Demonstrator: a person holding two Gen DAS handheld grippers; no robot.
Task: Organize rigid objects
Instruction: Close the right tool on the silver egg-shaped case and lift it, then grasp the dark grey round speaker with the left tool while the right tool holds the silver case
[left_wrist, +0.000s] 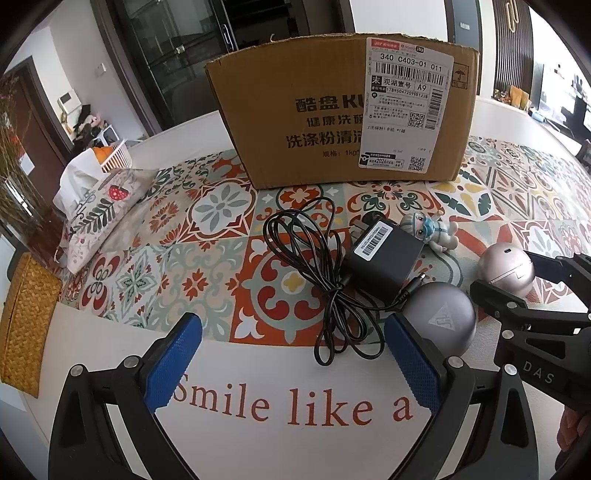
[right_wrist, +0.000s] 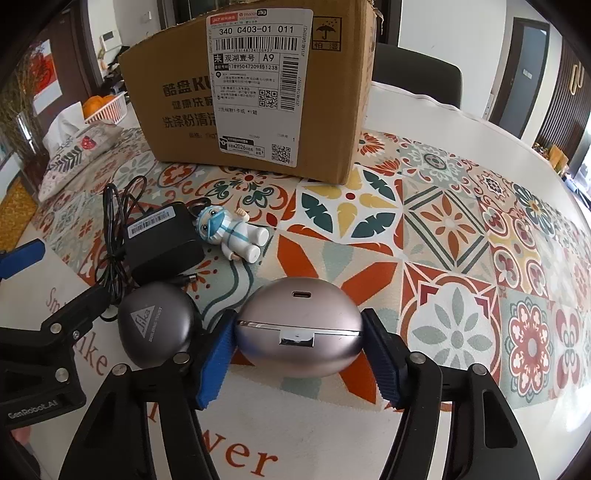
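Observation:
A pinkish-silver egg-shaped earbud case (right_wrist: 299, 328) lies on the patterned tablecloth between the pads of my right gripper (right_wrist: 299, 354), which is closed against its two sides. It also shows in the left wrist view (left_wrist: 506, 269). A grey Sika case (right_wrist: 157, 325) (left_wrist: 439, 319) lies just left of it. A black power adapter (left_wrist: 384, 258) (right_wrist: 162, 240) with a coiled cable (left_wrist: 325, 280) and a small masked figurine (right_wrist: 229, 232) (left_wrist: 430, 230) lie behind. My left gripper (left_wrist: 291, 358) is open and empty, hovering before the cable.
A cardboard box (left_wrist: 332, 114) (right_wrist: 251, 88) stands behind the objects. A tissue pouch (left_wrist: 99, 214), a white basket with oranges (left_wrist: 114, 155) and a woven mat (left_wrist: 22, 321) are at the left. The table edge curves at the right (right_wrist: 480, 122).

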